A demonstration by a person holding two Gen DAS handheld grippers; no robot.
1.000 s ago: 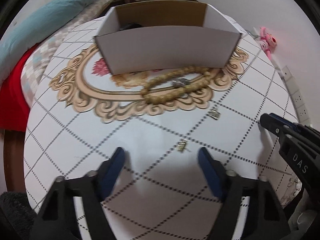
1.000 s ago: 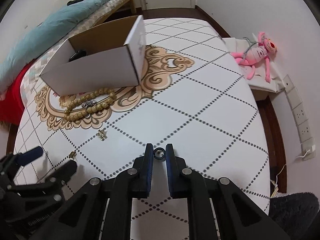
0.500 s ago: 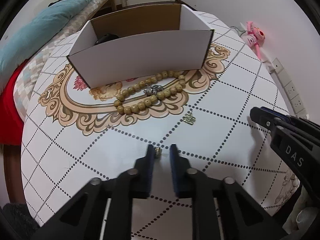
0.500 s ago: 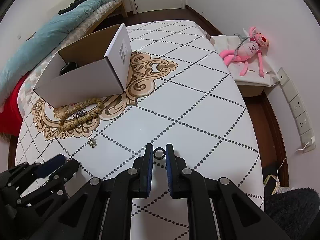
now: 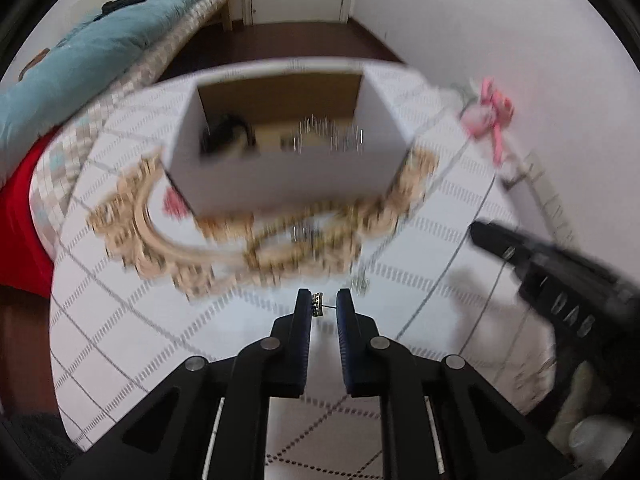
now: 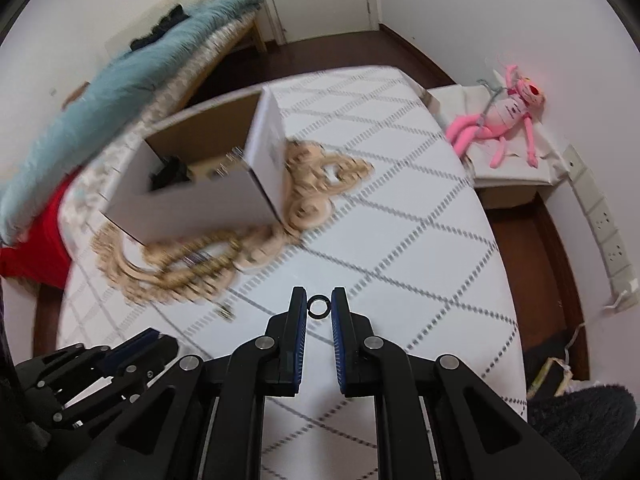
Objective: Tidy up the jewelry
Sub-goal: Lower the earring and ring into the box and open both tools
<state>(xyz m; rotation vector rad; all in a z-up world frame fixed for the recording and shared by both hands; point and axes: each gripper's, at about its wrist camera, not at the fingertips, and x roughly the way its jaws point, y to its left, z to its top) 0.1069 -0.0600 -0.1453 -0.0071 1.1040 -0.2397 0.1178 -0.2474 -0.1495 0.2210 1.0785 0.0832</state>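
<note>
Jewelry pieces are split between the two tools and the tabletop [image 6: 420, 216], whose white cloth carries a dotted diamond grid and a beige scroll ornament. Toward the far left corner stands the white cardboard box with a brown inside [image 5: 288, 168], open at the top, with something dark and a few glinting bits already lying in it. Just in front of its near wall, on the ornament, lies the tan wooden bead strand [image 6: 192, 256]; both views are smeared there, so what lies within its loop cannot be made out. Nearer, on bare cloth, sits a small gold charm [image 6: 225, 313], apart from both tools. The left gripper [image 5: 323, 306] is nearly closed and pinches a small gold stud earring [image 5: 317, 305], its thin post bridging to the other pad. The right gripper [image 6: 319, 306], nearer the right edge, is clamped on a small dark ring [image 6: 319, 305] held upright by its rim. The step in hand appears to be carrying both pieces to the box. To do it well, keep the squeeze steady, since each piece is caught by a very small contact and would likely slip if the pads eased, bring each tool over the opening above the near wall, and let go only when fully inside the rim.
</note>
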